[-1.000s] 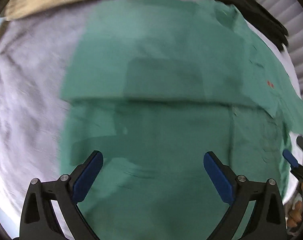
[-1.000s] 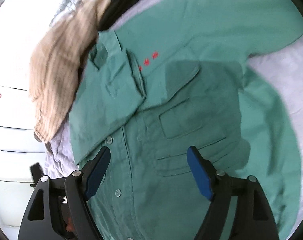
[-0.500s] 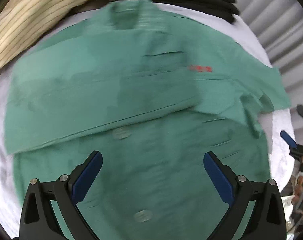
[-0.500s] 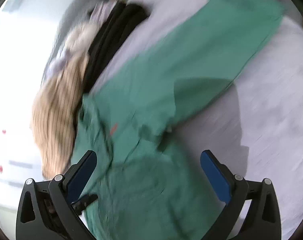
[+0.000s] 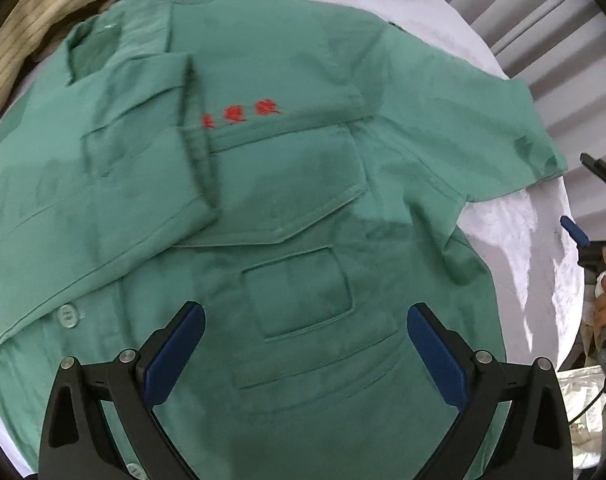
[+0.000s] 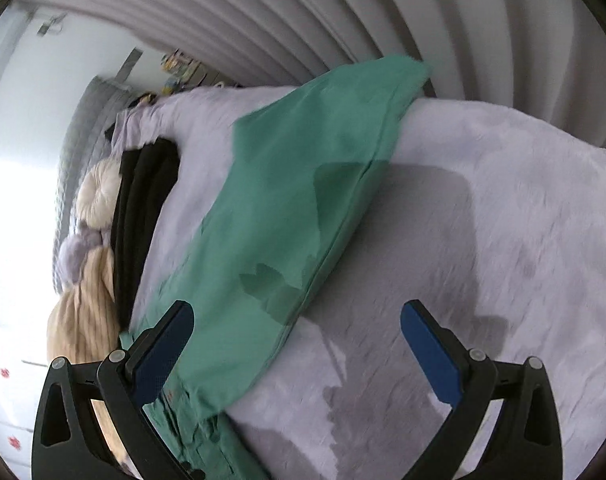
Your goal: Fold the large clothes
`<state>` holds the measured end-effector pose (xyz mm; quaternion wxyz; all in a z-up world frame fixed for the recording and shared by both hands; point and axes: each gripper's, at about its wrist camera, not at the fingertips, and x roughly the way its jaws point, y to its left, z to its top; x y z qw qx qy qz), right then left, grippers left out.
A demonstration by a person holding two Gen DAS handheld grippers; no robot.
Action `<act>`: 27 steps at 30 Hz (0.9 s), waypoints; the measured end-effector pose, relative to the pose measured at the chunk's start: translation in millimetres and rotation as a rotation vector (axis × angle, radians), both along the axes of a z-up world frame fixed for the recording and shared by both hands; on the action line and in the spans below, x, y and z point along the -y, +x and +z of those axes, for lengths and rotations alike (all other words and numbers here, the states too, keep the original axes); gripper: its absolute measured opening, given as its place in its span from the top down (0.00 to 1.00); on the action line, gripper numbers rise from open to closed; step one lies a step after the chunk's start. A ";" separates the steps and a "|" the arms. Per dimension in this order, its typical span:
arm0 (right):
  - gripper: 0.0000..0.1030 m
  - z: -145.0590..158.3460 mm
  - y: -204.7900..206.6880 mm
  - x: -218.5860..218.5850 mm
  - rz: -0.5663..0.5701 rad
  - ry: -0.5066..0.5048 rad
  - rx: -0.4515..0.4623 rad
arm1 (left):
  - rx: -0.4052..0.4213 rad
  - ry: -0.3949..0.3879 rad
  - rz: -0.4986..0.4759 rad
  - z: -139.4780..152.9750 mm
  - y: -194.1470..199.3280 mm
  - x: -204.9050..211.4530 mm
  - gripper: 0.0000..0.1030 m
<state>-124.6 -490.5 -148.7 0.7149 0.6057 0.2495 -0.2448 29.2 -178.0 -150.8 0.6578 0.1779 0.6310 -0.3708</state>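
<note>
A green button-up work shirt (image 5: 303, 208) with red chest lettering (image 5: 241, 114) lies face up on a pale lilac bed sheet (image 5: 511, 232). One sleeve is folded across its chest; the other sleeve (image 6: 303, 184) stretches out to the bed's far edge. My left gripper (image 5: 303, 348) is open and empty, above the chest pocket. My right gripper (image 6: 297, 348) is open and empty, low over the sheet beside the outstretched sleeve. The right gripper's blue tip also shows in the left wrist view (image 5: 575, 232).
Folded black clothes (image 6: 143, 216) and a beige striped garment (image 6: 83, 320) lie piled on the bed beyond the shirt's collar. A ribbed white curtain (image 6: 343, 20) hangs past the bed's far edge. A white drawer unit (image 6: 7, 380) stands at the left.
My left gripper has swung from the shirt's lower body up over the chest pocket. My right gripper has left the chest and turned out towards the outstretched sleeve and the sheet. Both stayed open.
</note>
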 end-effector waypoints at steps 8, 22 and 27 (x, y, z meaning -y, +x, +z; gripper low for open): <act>0.00 -29.8 13.1 33.5 -0.015 0.112 0.195 | 0.028 0.039 -0.054 -7.8 -11.4 22.7 0.01; 0.10 -50.3 48.5 62.0 -0.112 0.236 0.384 | 0.045 0.054 -0.014 -13.1 -11.4 58.7 0.01; 0.94 -74.5 41.9 57.2 -0.164 0.373 0.458 | 0.050 0.058 -0.014 -11.3 -12.7 54.0 0.01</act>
